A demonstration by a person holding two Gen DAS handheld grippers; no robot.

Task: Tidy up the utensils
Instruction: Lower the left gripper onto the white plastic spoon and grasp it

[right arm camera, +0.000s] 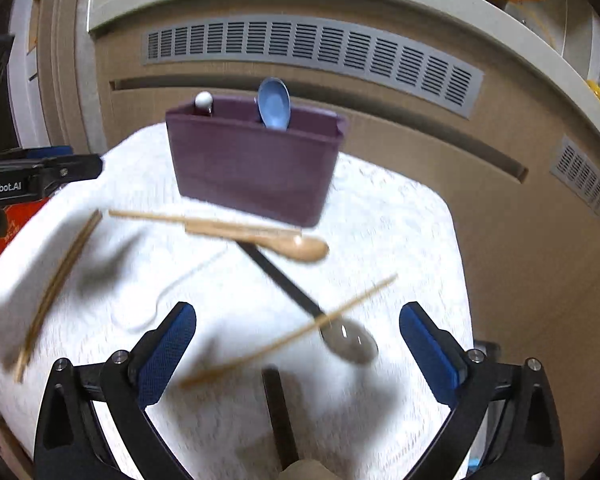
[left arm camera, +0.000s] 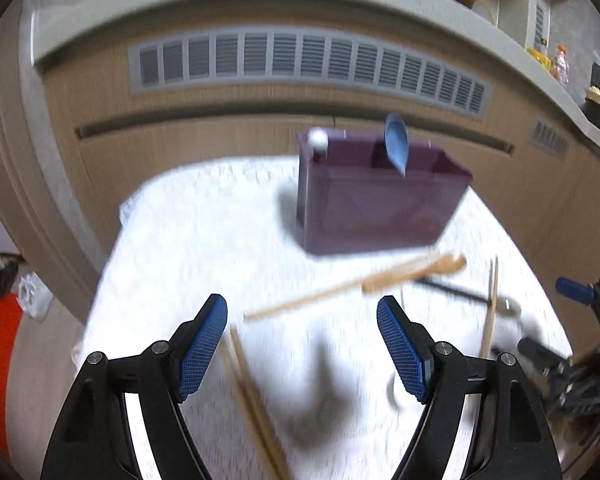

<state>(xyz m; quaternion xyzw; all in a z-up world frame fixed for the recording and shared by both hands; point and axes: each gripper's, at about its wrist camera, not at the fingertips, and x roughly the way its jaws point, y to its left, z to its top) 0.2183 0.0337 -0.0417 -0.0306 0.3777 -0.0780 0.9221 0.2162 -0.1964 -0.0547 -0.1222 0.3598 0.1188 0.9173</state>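
utensils lie loose on the white cloth (right arm camera: 399, 220) mid-frame below the purple holder (right arm camera: 252, 164); with my right gripper (right arm camera: 298, 332) spread wide and empty, i judge the black-handled spoon (right arm camera: 296, 292) stiff, light, slippery, best pinched mid-handle.

One purple utensil holder (right arm camera: 252, 168) stands on one white cloth (right arm camera: 399, 240), with two utensils in it: one blue spoon (right arm camera: 274, 104) and one white-tipped utensil (right arm camera: 203, 100). On the cloth lie one wooden spoon (right arm camera: 300, 248), one black-handled metal spoon (right arm camera: 349, 342), and about four wooden chopsticks (right arm camera: 56, 288), blurred. Two grippers are visible.
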